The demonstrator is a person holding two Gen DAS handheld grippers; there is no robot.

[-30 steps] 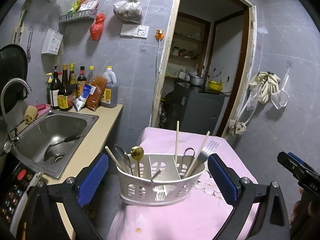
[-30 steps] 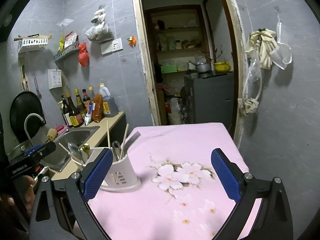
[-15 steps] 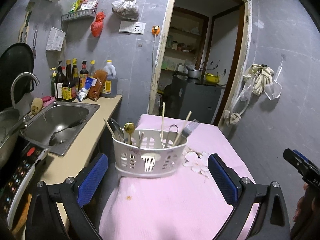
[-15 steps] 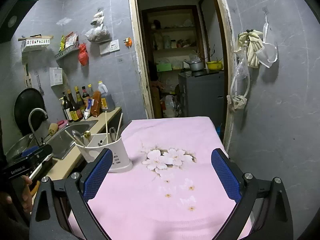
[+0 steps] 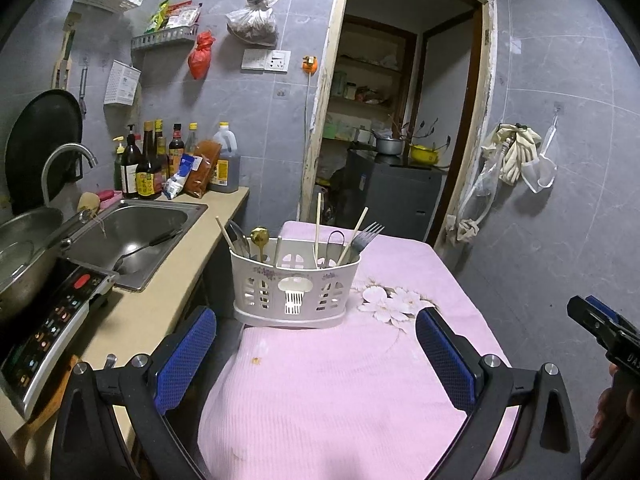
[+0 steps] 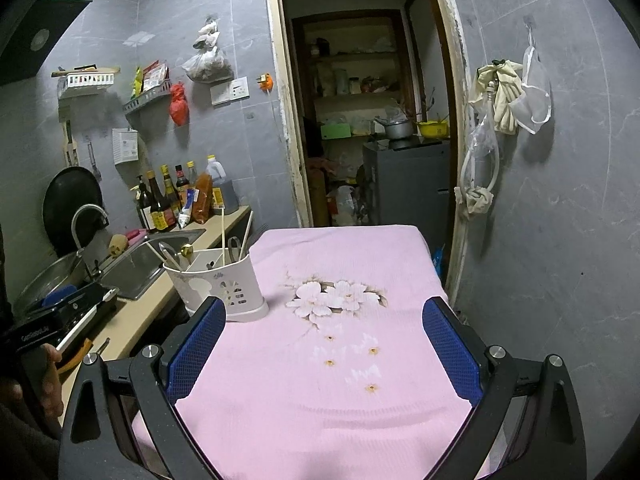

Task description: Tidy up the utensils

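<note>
From my left tool (image 5: 316, 364) I see both blue-padded fingers spread wide with nothing between them, hovering over the pink cloth-covered surface (image 5: 340, 392). The white slotted plastic utensil caddy (image 5: 295, 287) stands upright near the left edge of that surface, beyond the fingertips and apart from them. In its left compartment I make out a gold-bowled spoon (image 5: 260, 236), a steel spoon (image 5: 239, 237) and one pale wooden chopstick (image 5: 226, 234); to the right stand two more chopsticks (image 5: 318, 222), a steel fork (image 5: 366, 236) with tines up, and a looped wire utensil (image 5: 335, 240) I cannot identify.

My right tool (image 6: 322, 350) is likewise spread and empty, held above the near part of the surface (image 6: 320, 380), with the caddy (image 6: 218, 280) ahead on its left, just past the left finger. A white flower print (image 6: 332, 294) lies on the cloth beside the caddy. A steel sink (image 5: 132, 236) sits in the beige counter to the left, sauce bottles (image 5: 152, 164) behind it.
</note>
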